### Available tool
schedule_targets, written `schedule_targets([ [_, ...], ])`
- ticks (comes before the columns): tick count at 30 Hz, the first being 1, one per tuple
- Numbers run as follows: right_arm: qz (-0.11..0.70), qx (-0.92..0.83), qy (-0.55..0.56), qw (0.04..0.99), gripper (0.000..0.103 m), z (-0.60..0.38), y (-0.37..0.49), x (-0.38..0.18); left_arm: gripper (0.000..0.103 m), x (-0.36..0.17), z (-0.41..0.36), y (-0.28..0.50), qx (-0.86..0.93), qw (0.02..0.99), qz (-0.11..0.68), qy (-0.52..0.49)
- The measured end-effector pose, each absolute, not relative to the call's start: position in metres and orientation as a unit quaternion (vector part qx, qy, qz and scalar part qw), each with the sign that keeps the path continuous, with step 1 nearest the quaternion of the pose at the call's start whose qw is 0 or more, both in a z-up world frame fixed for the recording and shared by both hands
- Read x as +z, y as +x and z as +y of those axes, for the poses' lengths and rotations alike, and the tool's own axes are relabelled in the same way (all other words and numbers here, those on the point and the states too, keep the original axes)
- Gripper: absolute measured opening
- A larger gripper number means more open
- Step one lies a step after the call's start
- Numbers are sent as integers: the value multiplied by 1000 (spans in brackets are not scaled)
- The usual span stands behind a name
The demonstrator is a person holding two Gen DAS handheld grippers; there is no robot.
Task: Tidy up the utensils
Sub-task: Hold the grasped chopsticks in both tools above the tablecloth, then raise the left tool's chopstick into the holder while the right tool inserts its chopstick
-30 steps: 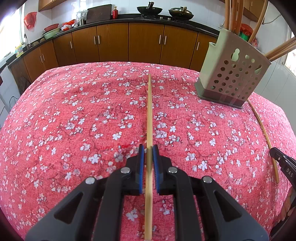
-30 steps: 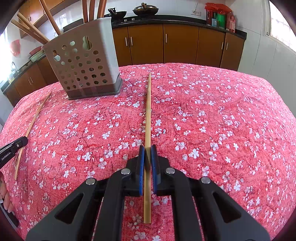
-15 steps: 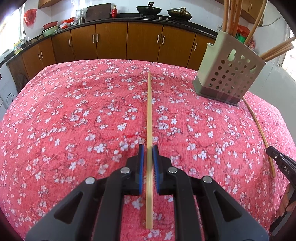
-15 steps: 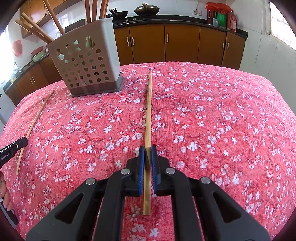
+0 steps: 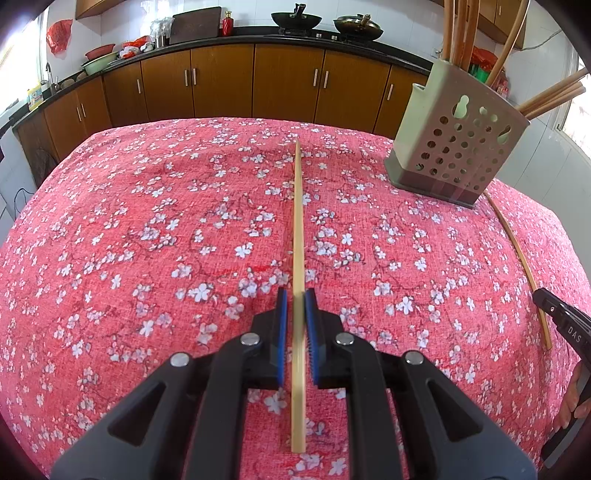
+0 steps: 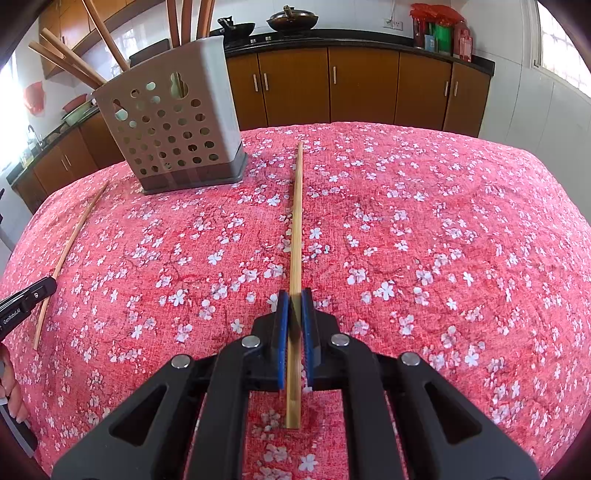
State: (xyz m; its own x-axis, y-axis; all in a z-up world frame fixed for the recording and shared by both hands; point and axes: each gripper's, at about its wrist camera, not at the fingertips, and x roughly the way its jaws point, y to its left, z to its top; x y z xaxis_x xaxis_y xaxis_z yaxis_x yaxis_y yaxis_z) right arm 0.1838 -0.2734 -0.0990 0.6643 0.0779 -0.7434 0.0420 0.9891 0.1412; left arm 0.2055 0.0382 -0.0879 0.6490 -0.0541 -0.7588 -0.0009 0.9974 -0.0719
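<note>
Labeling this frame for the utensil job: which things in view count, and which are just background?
Job:
- left gripper, shut on a chopstick
- right gripper, shut on another chopstick
- loose chopstick on the tablecloth
- utensil holder, with chopsticks in it

Background:
- cabinets
- woks
- basins

— What lies behind the tabletop?
— Brown cabinets [image 5: 221, 81] across twelve o'clock, two dark woks [image 5: 295, 18] on the counter (one lidded), a red bottle [image 5: 228, 26] beside a dark board [image 5: 195, 24].
— And at ten o'clock?
— A red bag [image 5: 59, 37] on the wall, bowls [image 5: 98, 61] below.
</note>
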Motion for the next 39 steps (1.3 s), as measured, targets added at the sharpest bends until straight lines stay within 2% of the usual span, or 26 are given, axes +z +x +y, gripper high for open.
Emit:
schedule_targets([
  [7, 408, 12, 70, 910, 8, -273, 183, -98, 9, -88, 38, 205, -15, 908, 419, -23],
  [12, 358, 5, 62, 932, 8, -278, 163, -72, 8, -76, 38, 197, -11, 909, 417, 12],
  [26, 216, 1, 87, 972, 8, -295, 140, 21, 8, 48, 42, 169, -45, 959, 280, -7],
  [39, 167, 40, 116, 978, 8, -301, 125, 77, 8, 106, 26, 166, -130, 956, 259, -31],
])
